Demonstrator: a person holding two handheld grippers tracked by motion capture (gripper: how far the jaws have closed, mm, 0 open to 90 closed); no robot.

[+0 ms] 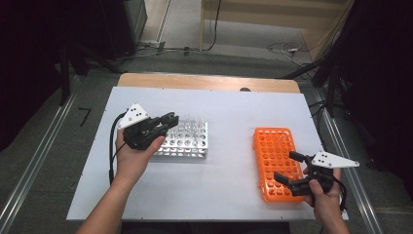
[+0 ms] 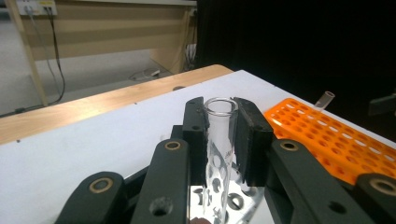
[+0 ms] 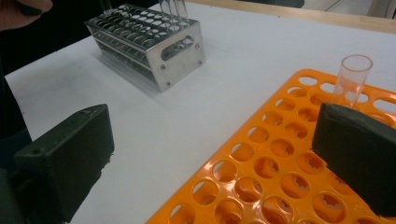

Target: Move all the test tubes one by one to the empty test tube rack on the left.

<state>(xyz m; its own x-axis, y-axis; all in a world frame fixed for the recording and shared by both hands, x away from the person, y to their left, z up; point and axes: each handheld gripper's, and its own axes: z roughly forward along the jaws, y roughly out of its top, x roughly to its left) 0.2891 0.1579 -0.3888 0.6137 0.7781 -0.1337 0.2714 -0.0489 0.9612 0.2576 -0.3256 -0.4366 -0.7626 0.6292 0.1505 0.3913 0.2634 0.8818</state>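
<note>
My left gripper (image 1: 169, 120) hovers over the left end of a metal tube rack (image 1: 187, 141) on the white table. In the left gripper view its jaws (image 2: 219, 114) are shut on a clear glass test tube (image 2: 217, 151), held upright just above the rack's holes (image 2: 233, 201). My right gripper (image 1: 285, 165) is open over the near right part of an orange tube rack (image 1: 273, 148). Nothing sits between its pads (image 3: 359, 154). One clear tube (image 3: 350, 79) stands in the orange rack (image 3: 261, 172) beyond the right jaw. Several tubes (image 3: 173, 8) stand in the metal rack (image 3: 149, 42).
The white tabletop (image 1: 234, 107) spreads between the two racks, with a wooden strip (image 1: 204, 82) along its far edge. Cables lie on the floor (image 1: 287, 48) beyond. Dark equipment stands at both sides of the table.
</note>
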